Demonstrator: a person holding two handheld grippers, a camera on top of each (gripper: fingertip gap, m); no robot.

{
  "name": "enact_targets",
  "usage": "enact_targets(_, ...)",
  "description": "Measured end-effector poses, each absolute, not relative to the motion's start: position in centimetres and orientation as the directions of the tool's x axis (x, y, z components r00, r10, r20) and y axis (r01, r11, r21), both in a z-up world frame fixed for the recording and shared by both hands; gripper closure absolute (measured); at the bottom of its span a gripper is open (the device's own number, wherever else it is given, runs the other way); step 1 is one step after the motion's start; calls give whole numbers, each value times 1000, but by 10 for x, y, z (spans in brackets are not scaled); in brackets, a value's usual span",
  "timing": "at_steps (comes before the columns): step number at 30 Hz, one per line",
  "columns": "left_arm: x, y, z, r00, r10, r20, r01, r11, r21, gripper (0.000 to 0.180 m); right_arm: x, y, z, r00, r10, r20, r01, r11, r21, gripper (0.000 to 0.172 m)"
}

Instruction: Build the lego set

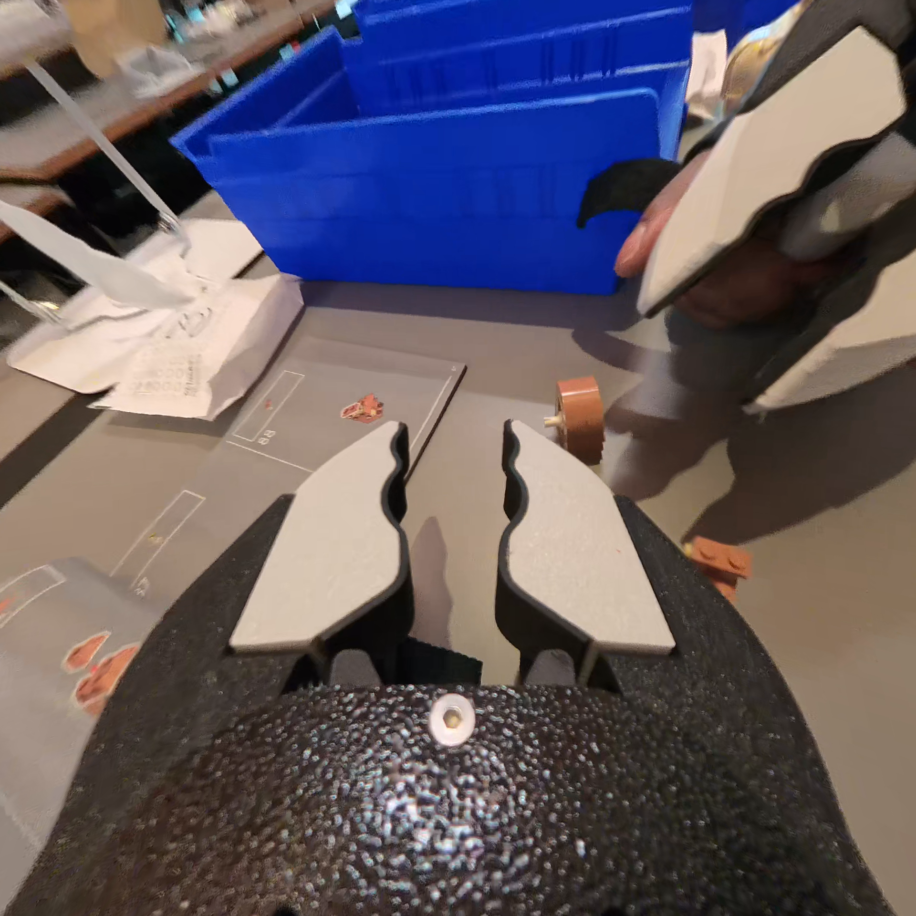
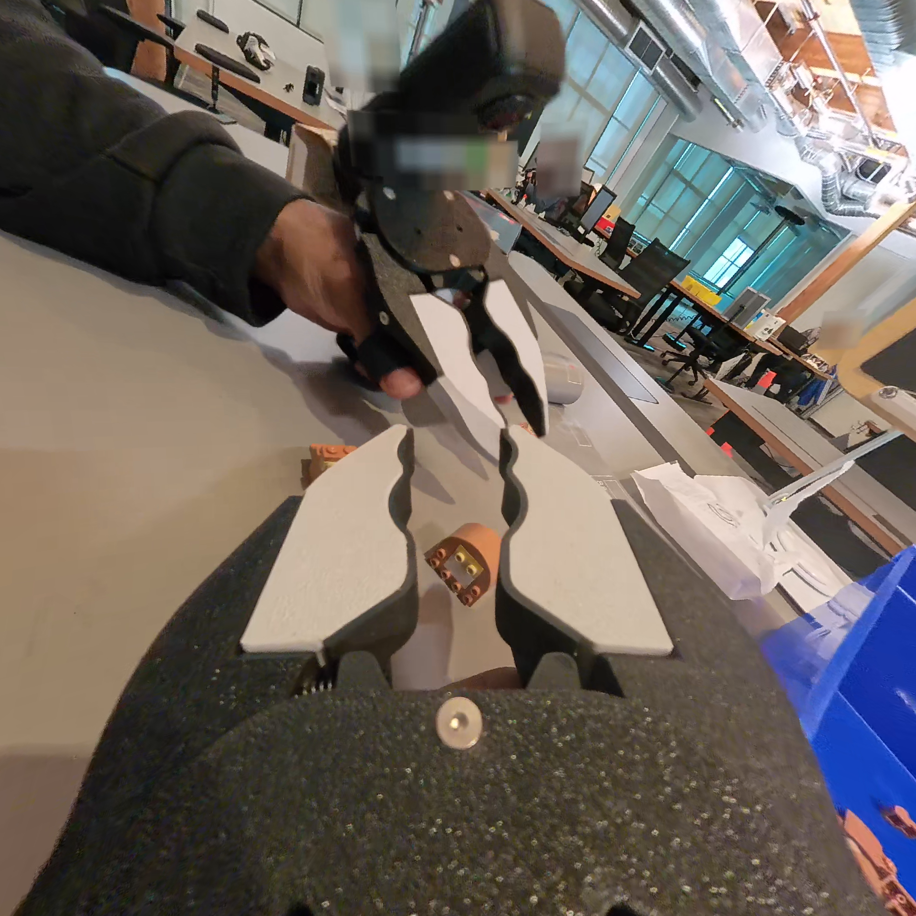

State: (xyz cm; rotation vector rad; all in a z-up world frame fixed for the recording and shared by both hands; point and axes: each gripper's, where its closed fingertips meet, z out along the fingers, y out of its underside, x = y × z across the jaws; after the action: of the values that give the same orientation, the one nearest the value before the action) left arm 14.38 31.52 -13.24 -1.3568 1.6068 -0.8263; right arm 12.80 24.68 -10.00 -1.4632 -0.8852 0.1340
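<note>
Left gripper is hovering low over the grey table, fingers spread, nothing between the pads; only bare table is showing in the gap. Nearest to it is a brown round brick piece, standing on edge just beside the right fingertip, apart from it, with a pale peg sticking out of its left face. A grey instruction sheet is lying flat ahead of the left finger, its corner reaching under that fingertip's line of sight. A small brown studded brick is lying by the gripper body's right side. Crumpled white paper bag is sitting at far left, a blue bin standing behind.

Right gripper is also spread. The round brown piece is showing between its fingers well back from the tips, studded face with a yellow insert turned toward the camera; it is lying close against the right finger's inner edge, with a clear gap to the left finger, so the pads are not pinching it. Whether it is touching the right finger I cannot tell.

In the right wrist view the left gripper is pointing down at the table just ahead, held by a hand in a dark sleeve. The small brick is peeking out past the left fingertip. The bin's corner is showing at lower right.
</note>
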Motion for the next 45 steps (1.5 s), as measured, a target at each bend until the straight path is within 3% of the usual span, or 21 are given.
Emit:
enact_targets(5,183,338,-132,-102,-963,-247,-538,263,-801,146,133,249,-96,713,583,390,381,144,-913,141)
enact_targets(9,216,332,-142,-89,-990,-107,-513,137,-847,149,136,249,-93,726,591,352,342,134,-930,142)
enact_targets(11,213,317,-160,-136,-990,-46,-580,117,-806,148,136,246,-91,721,602,344,326,143,-934,142)
enact_targets(13,211,327,-161,-88,-986,-138,-582,164,-797,147,136,245,-89,717,610,339,314,151,-937,143)
enact_targets(23,212,332,-173,-66,-972,-225,-644,214,-734,148,135,244,-90,706,620,343,318,156,-935,143)
enact_targets(45,201,345,-171,-21,-966,-256,-663,206,-720,151,132,239,-93,688,617,383,352,177,-919,143)
